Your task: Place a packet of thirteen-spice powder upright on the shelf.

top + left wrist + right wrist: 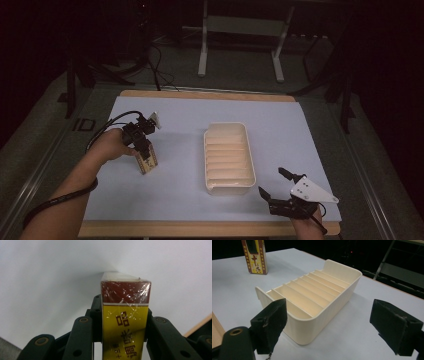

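High view: a yellow-and-brown box is clamped upright in the left claw near the desk's left edge, with a cream slotted tray at the desk's middle. The right claw is held released near the front right corner, just beside the tray.

Layout of the table. A sheet covers most of the table top. A slotted tray stands near the middle of the sheet, its dividers running crosswise. Left of the tray, well apart from it, a box stands tilted on the sheet, gripped between the jaws of the left gripper. The right gripper, jaws spread, lies just right of the tray's near end, close to the table's front edge.
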Demonstrator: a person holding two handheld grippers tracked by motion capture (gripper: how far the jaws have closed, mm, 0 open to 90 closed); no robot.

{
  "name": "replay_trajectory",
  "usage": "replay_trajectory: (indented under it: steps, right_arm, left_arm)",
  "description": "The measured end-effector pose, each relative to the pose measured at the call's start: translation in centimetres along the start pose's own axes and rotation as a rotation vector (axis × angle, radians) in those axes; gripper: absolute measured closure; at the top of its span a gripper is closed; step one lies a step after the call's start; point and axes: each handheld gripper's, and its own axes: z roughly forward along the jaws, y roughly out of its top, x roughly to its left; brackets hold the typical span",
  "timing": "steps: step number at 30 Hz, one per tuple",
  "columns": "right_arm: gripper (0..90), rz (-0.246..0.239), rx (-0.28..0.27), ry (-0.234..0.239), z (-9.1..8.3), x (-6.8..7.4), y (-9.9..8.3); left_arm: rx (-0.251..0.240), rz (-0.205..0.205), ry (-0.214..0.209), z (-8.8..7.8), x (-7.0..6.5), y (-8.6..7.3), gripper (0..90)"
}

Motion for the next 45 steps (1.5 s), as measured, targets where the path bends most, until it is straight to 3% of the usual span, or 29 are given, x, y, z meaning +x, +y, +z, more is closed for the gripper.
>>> replay_trajectory:
  steps: [3, 5, 7, 8, 10, 17, 25, 32, 33, 37, 45]
  right_arm:
    - [14.2, 0.0, 0.002, 0.002, 0.0, 0.0, 0.0]
    - [14.2, 0.003, 0.001, 0.001, 0.0, 0.0, 0.0]
    - [14.3, 0.003, 0.0, 0.001, -0.1, -0.1, 0.0]
    - [14.3, 0.003, 0.0, 0.001, -0.1, -0.1, 0.0]
    - [14.3, 0.005, -0.001, -0.001, -0.1, -0.1, 0.0]
    - [14.3, -0.008, -0.008, -0.01, -0.1, -0.2, 0.1]
    - [14.3, -0.007, -0.016, 0.0, -0.1, -0.2, 0.0]
    - [14.3, -0.003, -0.035, -0.003, -0.3, -0.2, 0.1]
    - [14.3, -0.003, -0.035, -0.003, -0.3, -0.2, 0.1]
    - [14.3, -0.002, -0.036, -0.01, -0.4, -0.2, 0.2]
    - [14.3, -0.002, -0.037, -0.012, -0.5, -0.2, 0.2]
  left_arm:
    - [0.0, 0.027, 0.01, -0.3, -0.4, 0.0, 68.3]
    - [0.001, 0.058, -0.006, -0.4, -0.7, 0.1, 68.3]
    - [-0.015, 0.123, -0.007, -0.6, -1.3, 0.1, 68.3]
    - [-0.015, 0.123, -0.007, -0.6, -1.3, 0.1, 68.2]
    - [-0.045, 0.212, -0.051, -1.0, -2.2, 0.1, 68.2]
    - [-0.031, 0.258, -0.045, -1.6, -3.5, 0.3, 68.3]
    - [-0.062, 0.328, -0.038, -2.9, -5.2, 0.4, 68.3]
    - [-0.076, 0.361, -0.031, -3.6, -6.3, 0.7, 68.4]
    - [-0.101, 0.375, -0.039, -4.0, -7.1, 0.9, 68.4]
    - [-0.109, 0.404, -0.039, -4.5, -8.4, 1.3, 68.4]
    - [-0.169, 0.435, -0.05, -6.1, -10.0, 1.9, 68.8]
